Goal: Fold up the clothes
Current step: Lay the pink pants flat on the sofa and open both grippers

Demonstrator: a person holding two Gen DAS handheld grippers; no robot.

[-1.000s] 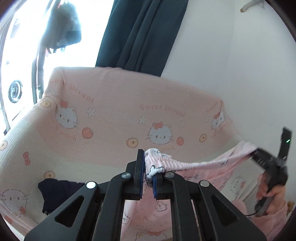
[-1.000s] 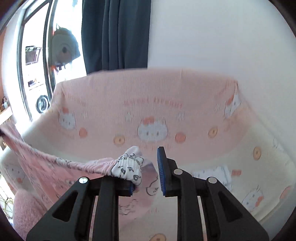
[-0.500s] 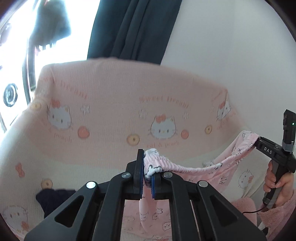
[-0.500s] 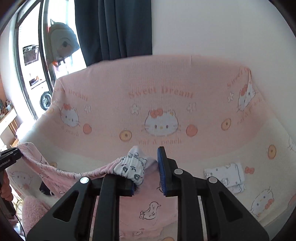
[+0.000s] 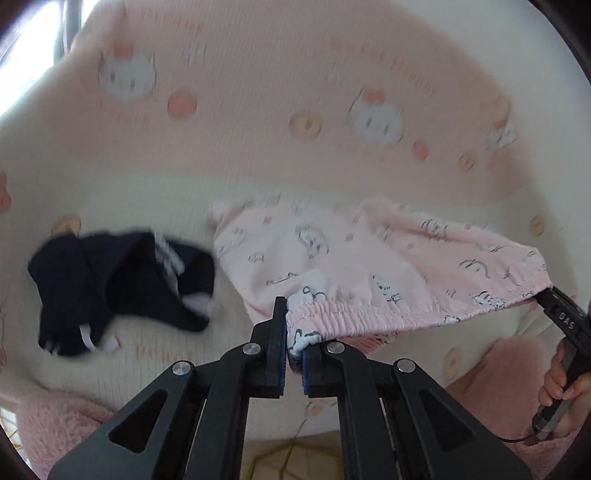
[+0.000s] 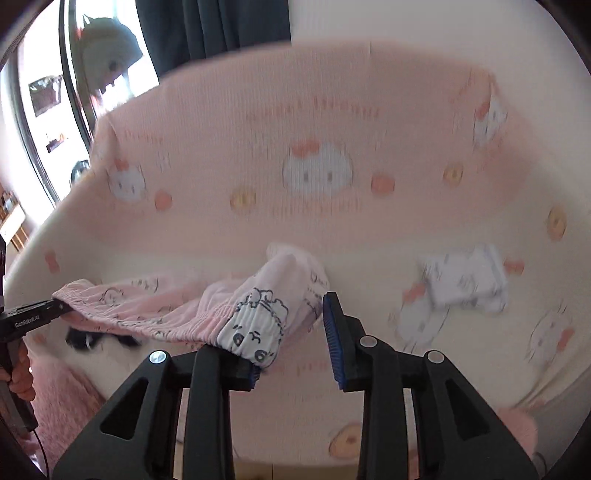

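Room: white wall [image 6: 424, 29] behind, dark curtain [image 6: 214, 26] at 12 o'clock in my right view, bright window [image 6: 37, 110] at 10.
Surface: sofa under a pink cat-print throw [image 5: 258, 92], its seat cream and soft; it should give under any press.
Shorts: pink printed shorts [image 5: 369, 254], waistband stretched between my two claws, the body sagging onto the seat at centre in the left view.
Left claw: my left claw [image 5: 294, 354] is pinched tight on one end of the elastic waistband.
Right claw: my right claw [image 6: 291, 347] has just been opening; its jaws stand apart, the white-print end of the waistband draped over the left finger only, the right pad clear of it.
Handling: light, limp cotton by the look, no stiffness; I judge it will slump and crease wherever it is let go. The gathered elastic is the firmest place to take hold, at the side seams.
Risk: with one end loosed, that corner may slide off my finger and bunch.
Neighbours: navy garment [image 5: 118, 288] crumpled at 9 o'clock, just beside the shorts; folded white piece [image 6: 465, 277] at 3 o'clock in the right view, well apart.
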